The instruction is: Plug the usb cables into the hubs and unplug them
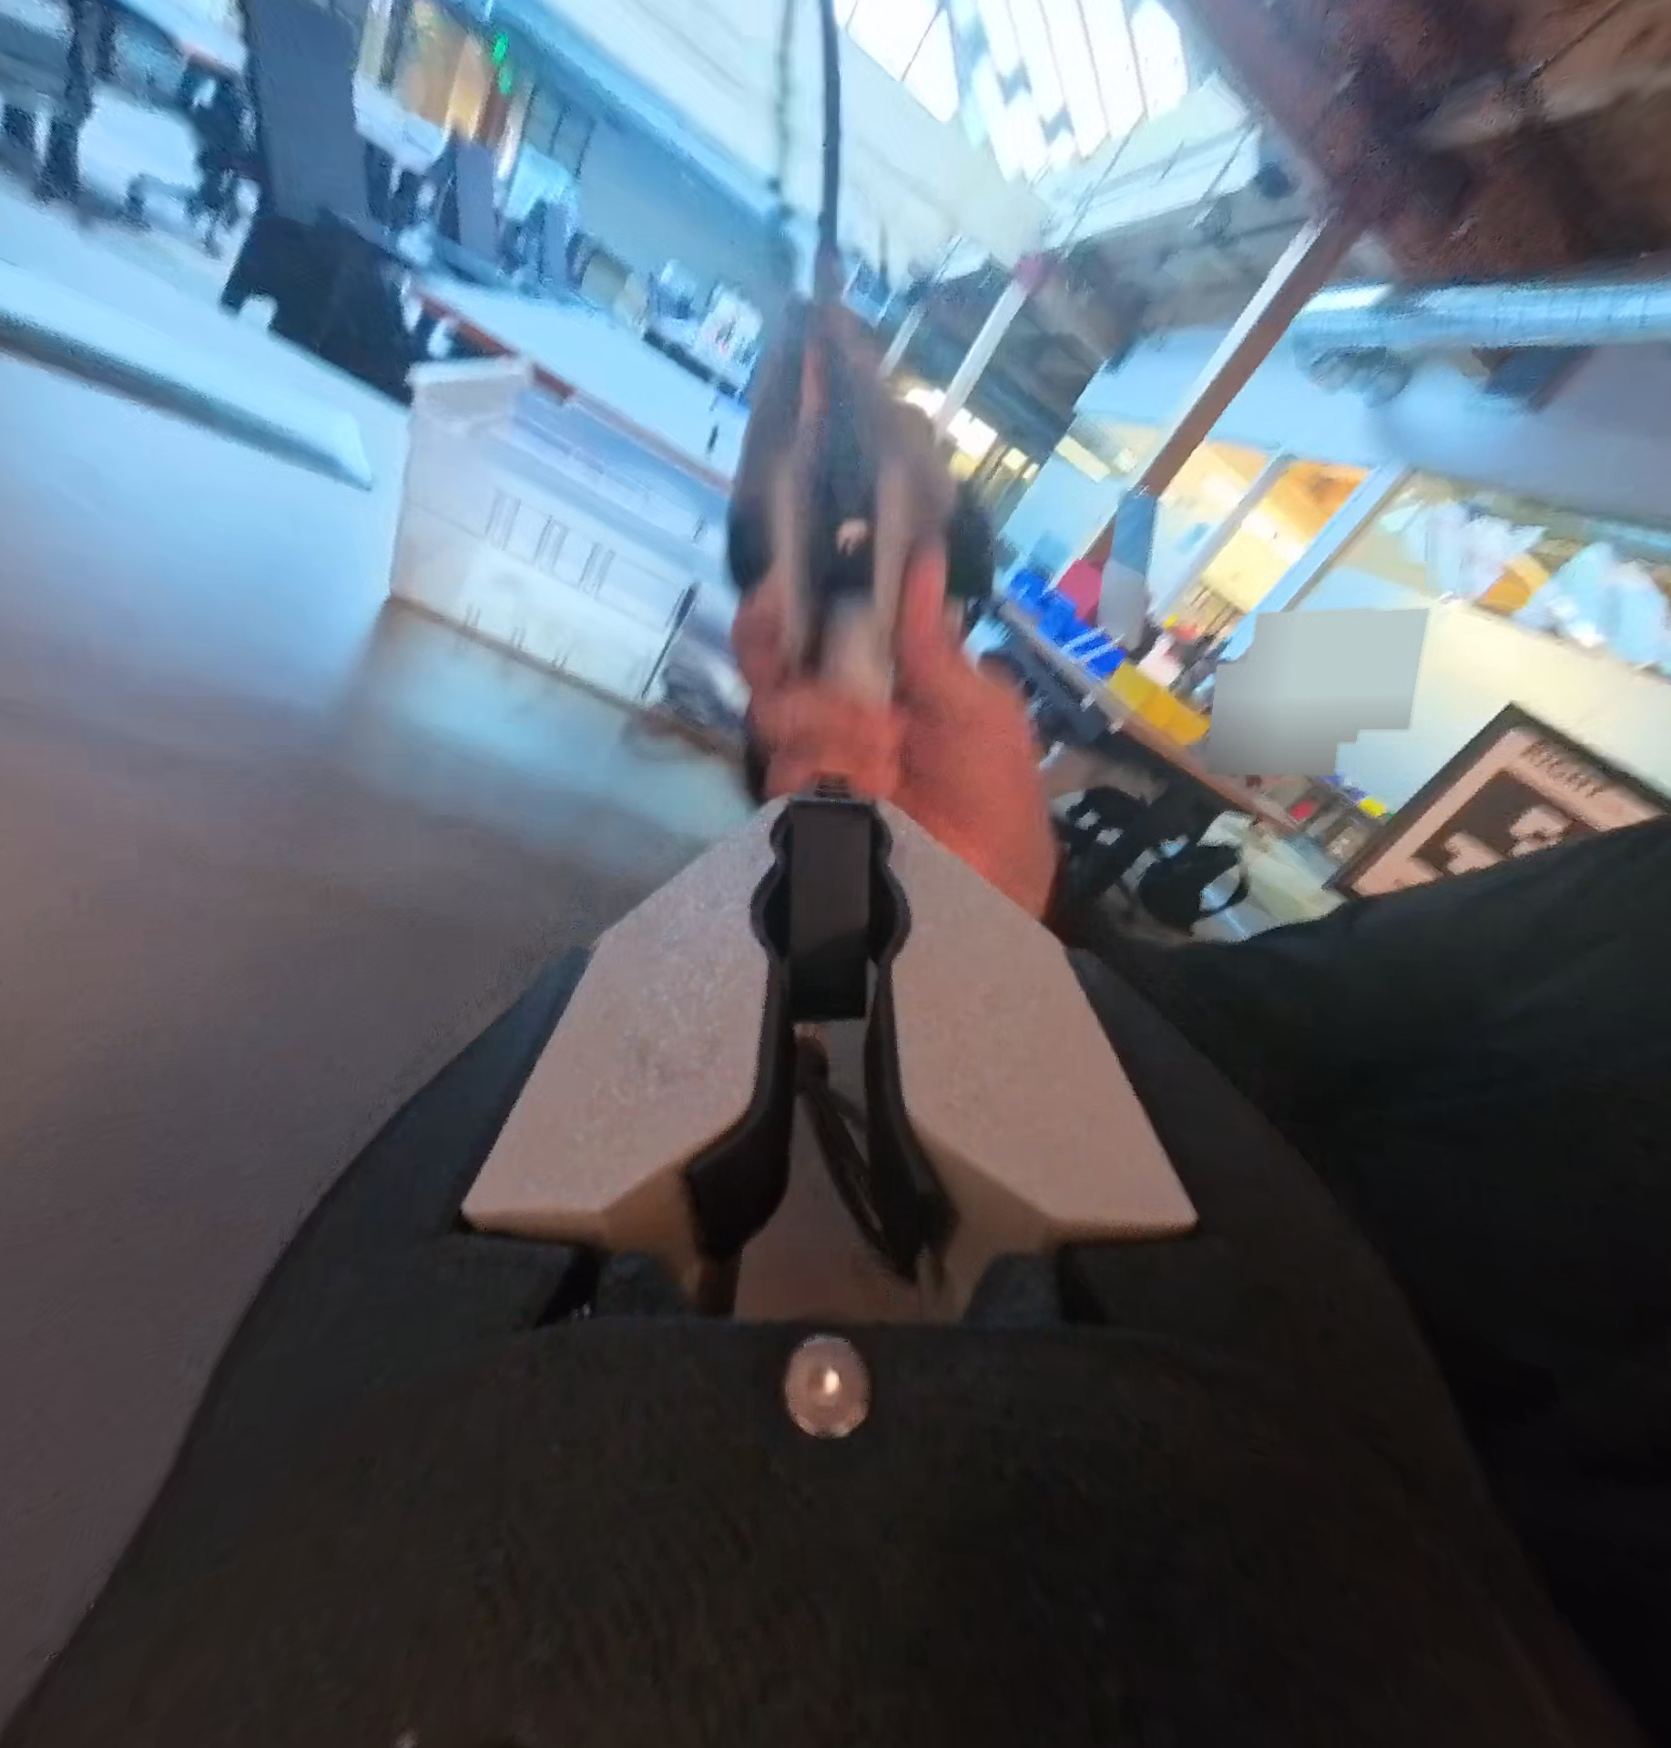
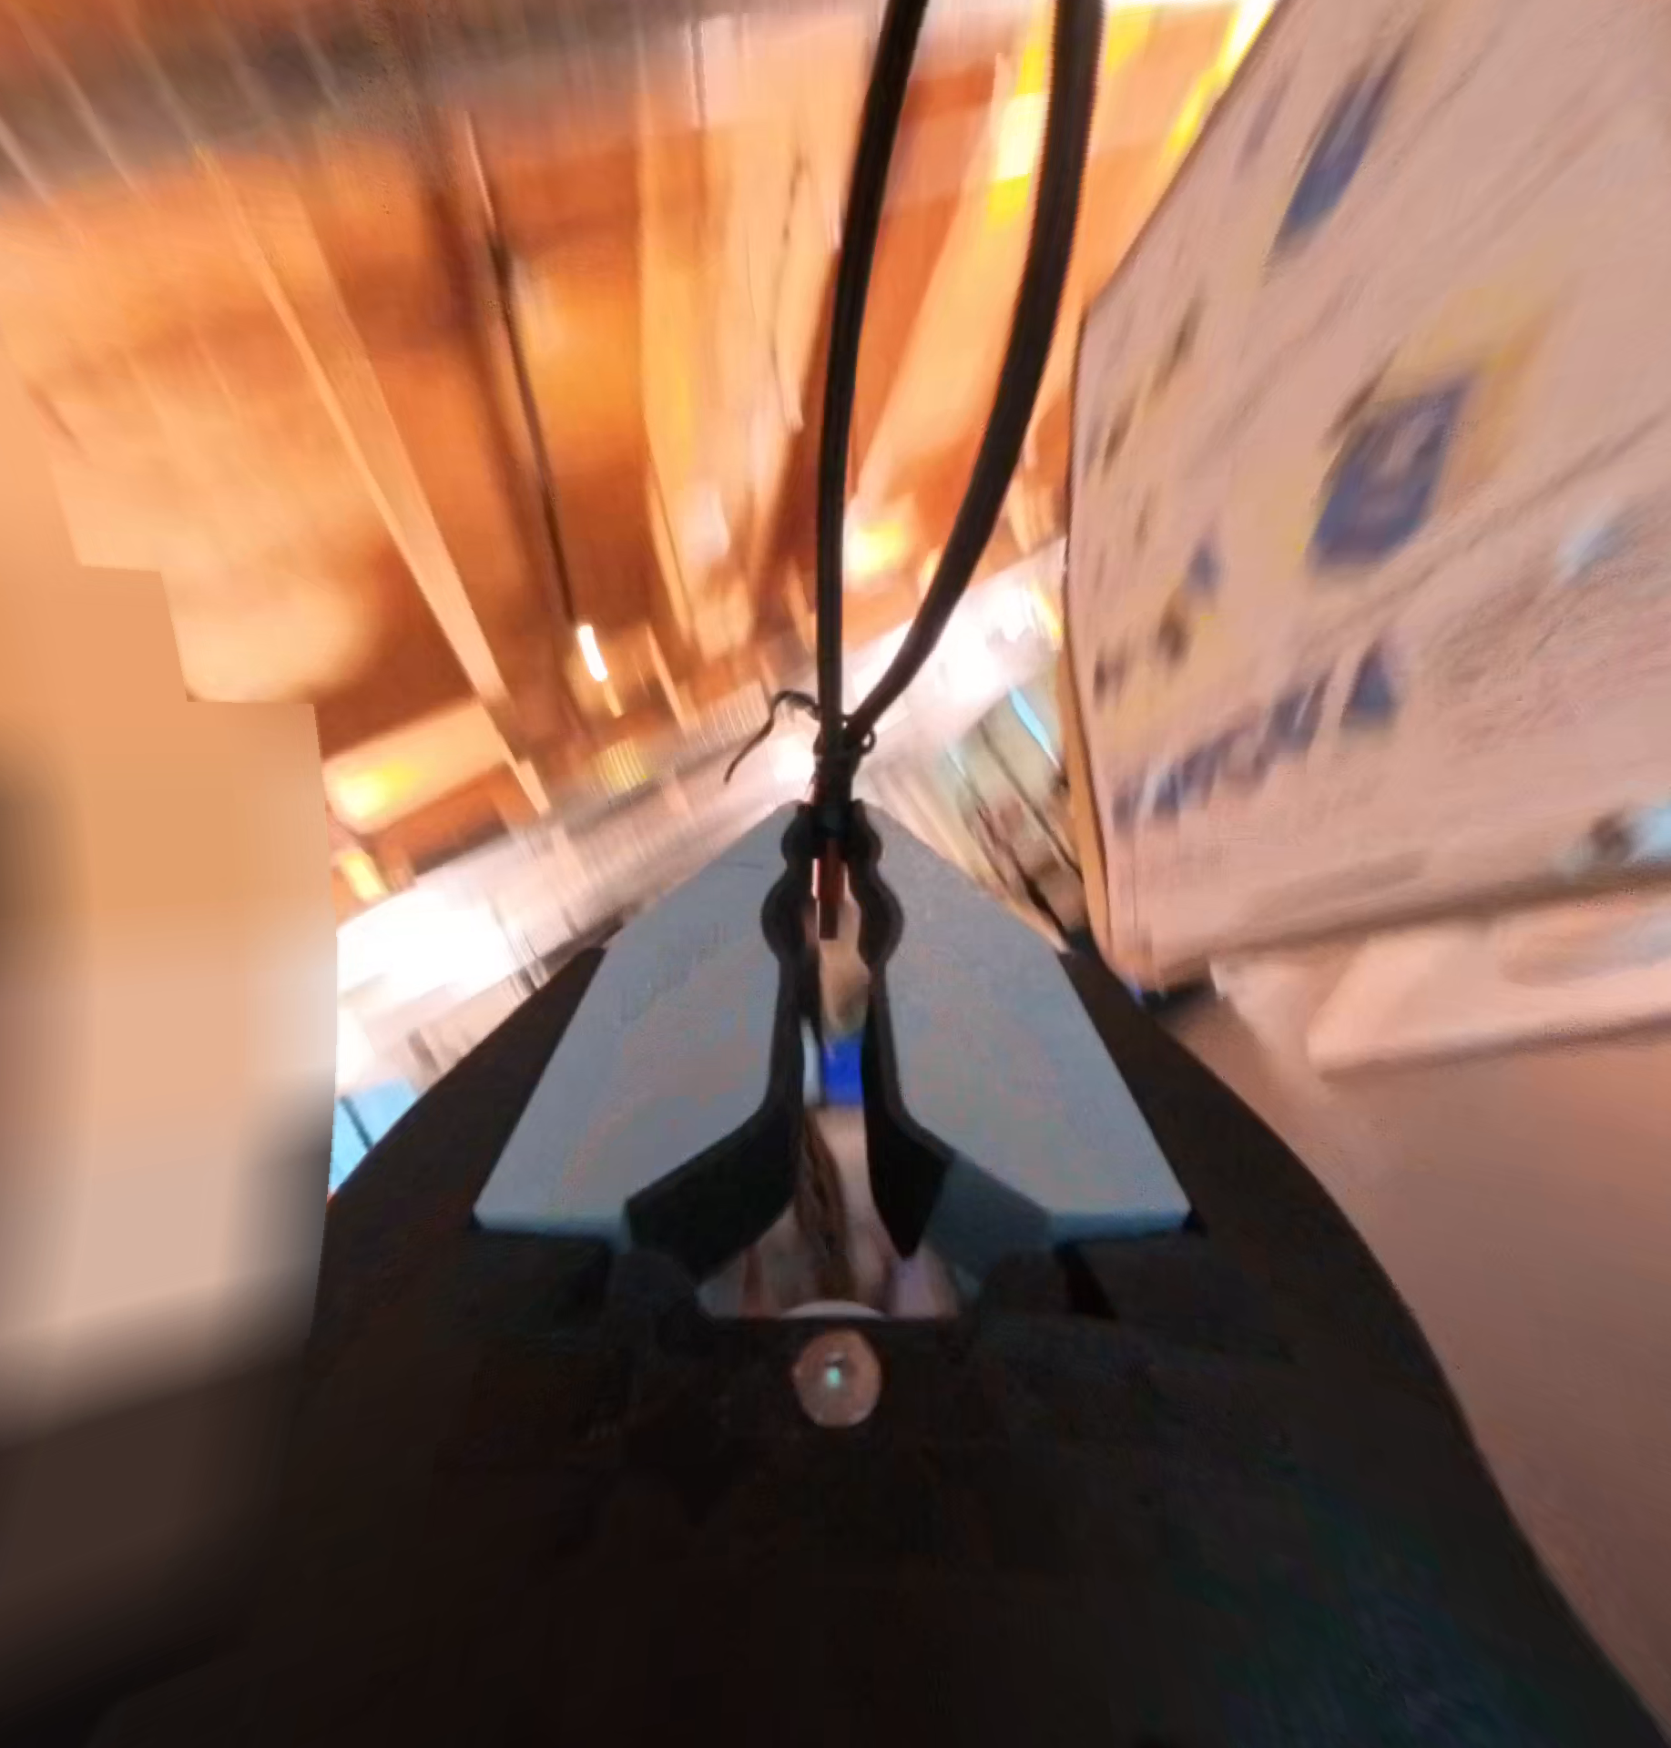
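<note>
Hub, a black block, sits pinched between the pressed-in jaws of the left gripper, bare grey floor wide open leftward. Rightward, the right gripper pinches the looped black usb cable, a cardboard box crowding its right edge.

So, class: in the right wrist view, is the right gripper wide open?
No: the right gripper is shut on a black cable that loops away from its tips.

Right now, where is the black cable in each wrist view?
Left wrist view: black cable at top centre, rising from the blurred right gripper.
Right wrist view: the cable loops from the fingertips to the top edge.
Shared landmark: the right gripper pinching it.
</note>
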A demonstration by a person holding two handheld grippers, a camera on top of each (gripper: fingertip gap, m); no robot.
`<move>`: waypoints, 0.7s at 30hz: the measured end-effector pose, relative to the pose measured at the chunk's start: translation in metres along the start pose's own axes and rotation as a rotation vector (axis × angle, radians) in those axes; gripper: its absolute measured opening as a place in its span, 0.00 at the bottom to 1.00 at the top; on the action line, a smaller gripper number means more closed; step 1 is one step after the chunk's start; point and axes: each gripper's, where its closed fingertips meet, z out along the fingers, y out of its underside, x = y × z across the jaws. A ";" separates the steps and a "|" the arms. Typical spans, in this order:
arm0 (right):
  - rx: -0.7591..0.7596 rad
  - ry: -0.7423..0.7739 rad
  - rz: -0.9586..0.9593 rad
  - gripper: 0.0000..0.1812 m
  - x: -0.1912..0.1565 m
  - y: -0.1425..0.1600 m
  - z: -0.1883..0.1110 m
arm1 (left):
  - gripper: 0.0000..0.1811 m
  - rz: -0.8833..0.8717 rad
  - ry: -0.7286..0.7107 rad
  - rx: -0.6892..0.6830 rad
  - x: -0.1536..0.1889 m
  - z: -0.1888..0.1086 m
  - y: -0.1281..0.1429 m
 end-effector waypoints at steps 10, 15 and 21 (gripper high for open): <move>-0.645 0.246 -0.627 0.02 -0.050 -0.007 -0.043 | 0.05 0.065 -0.034 0.000 -0.008 0.001 0.000; -0.619 0.524 -0.635 0.01 -0.049 -0.112 -0.107 | 0.04 0.072 0.002 0.011 0.000 0.006 -0.002; -0.893 0.905 -0.407 0.02 0.001 -0.128 -0.214 | 0.05 0.054 0.022 -0.011 0.003 0.011 0.002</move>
